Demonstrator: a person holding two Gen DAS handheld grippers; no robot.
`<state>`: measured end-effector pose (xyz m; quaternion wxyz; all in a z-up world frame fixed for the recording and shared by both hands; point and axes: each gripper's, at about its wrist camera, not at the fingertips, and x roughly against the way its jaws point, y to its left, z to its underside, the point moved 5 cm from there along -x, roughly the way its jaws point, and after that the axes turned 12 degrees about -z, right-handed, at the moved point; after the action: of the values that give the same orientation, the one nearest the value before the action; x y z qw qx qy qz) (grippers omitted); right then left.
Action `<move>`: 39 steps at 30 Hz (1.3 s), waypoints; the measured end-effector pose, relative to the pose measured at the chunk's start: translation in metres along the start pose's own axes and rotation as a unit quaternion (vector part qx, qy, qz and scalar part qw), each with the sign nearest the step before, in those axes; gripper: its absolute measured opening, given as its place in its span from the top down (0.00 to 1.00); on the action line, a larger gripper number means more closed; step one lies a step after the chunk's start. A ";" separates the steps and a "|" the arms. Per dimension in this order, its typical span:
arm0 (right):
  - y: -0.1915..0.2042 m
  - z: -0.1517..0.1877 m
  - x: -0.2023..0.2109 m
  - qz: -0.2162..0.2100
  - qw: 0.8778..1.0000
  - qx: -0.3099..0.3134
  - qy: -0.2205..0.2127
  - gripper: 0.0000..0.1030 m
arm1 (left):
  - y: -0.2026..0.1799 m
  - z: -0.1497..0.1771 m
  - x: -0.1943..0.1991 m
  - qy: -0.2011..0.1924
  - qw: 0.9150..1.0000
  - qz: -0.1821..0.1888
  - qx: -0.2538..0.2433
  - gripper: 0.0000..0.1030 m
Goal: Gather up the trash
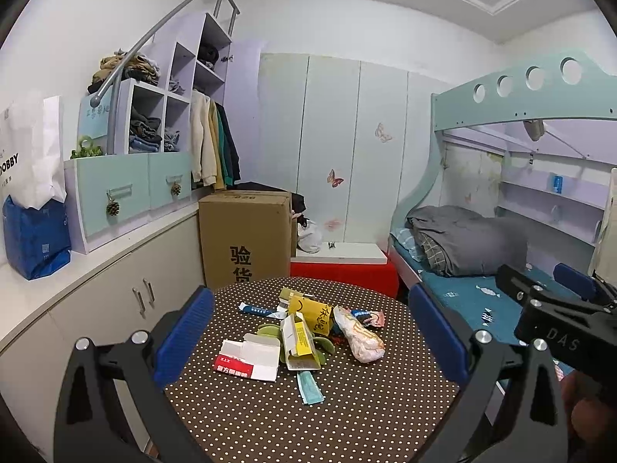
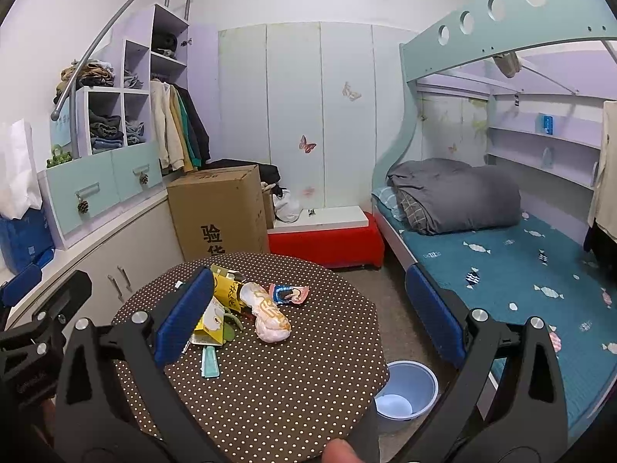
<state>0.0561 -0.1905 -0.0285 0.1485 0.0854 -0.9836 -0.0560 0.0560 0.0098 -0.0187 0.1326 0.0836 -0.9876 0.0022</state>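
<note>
The trash pile [image 1: 308, 328] sits mid-table [image 1: 347, 416], dead ahead of our left hand-held gripper [image 1: 308, 335], whose jaws stand wide apart and empty. Our right hand-held gripper [image 2: 304, 320], equally spread, has the pile toward its left finger; the blue bin [image 2: 408, 386] waits on the floor, right of the table.

Crumpled wrappers [image 1: 358, 333], a torn yellow carton [image 1: 302, 341] and an opened red-and-white box [image 1: 248, 359] lie heaped mid-table beside a blue bin [image 2: 407, 389].

Brown white-dotted table [image 1: 347, 424], yellow carton [image 1: 310, 310], blue bucket [image 2: 408, 389].
</note>
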 end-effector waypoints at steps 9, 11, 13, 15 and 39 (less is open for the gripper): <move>0.000 0.001 0.000 0.000 1.000 0.000 0.000 0.06 | -0.001 0.002 0.000 0.000 1.000 0.003 0.001 0.04; 0.000 0.001 0.000 0.000 1.000 -0.001 0.001 0.06 | -0.002 0.002 0.000 0.001 1.000 0.002 0.001 0.04; 0.000 0.001 0.000 -0.001 1.000 -0.001 0.000 0.06 | -0.001 0.003 0.000 0.001 1.000 0.003 0.002 0.04; 0.000 0.002 -0.001 0.000 1.000 -0.001 0.001 0.06 | -0.001 0.003 -0.001 0.002 1.000 0.003 0.001 0.04; 0.006 0.045 -0.072 -0.024 0.996 0.001 0.088 0.06 | 0.032 0.043 -0.051 0.058 0.997 -0.041 -0.003 0.04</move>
<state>0.1096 -0.1679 -0.0910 0.2334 0.1139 -0.9644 -0.0506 0.0878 0.0486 -0.0726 0.1896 0.1236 -0.9740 -0.0019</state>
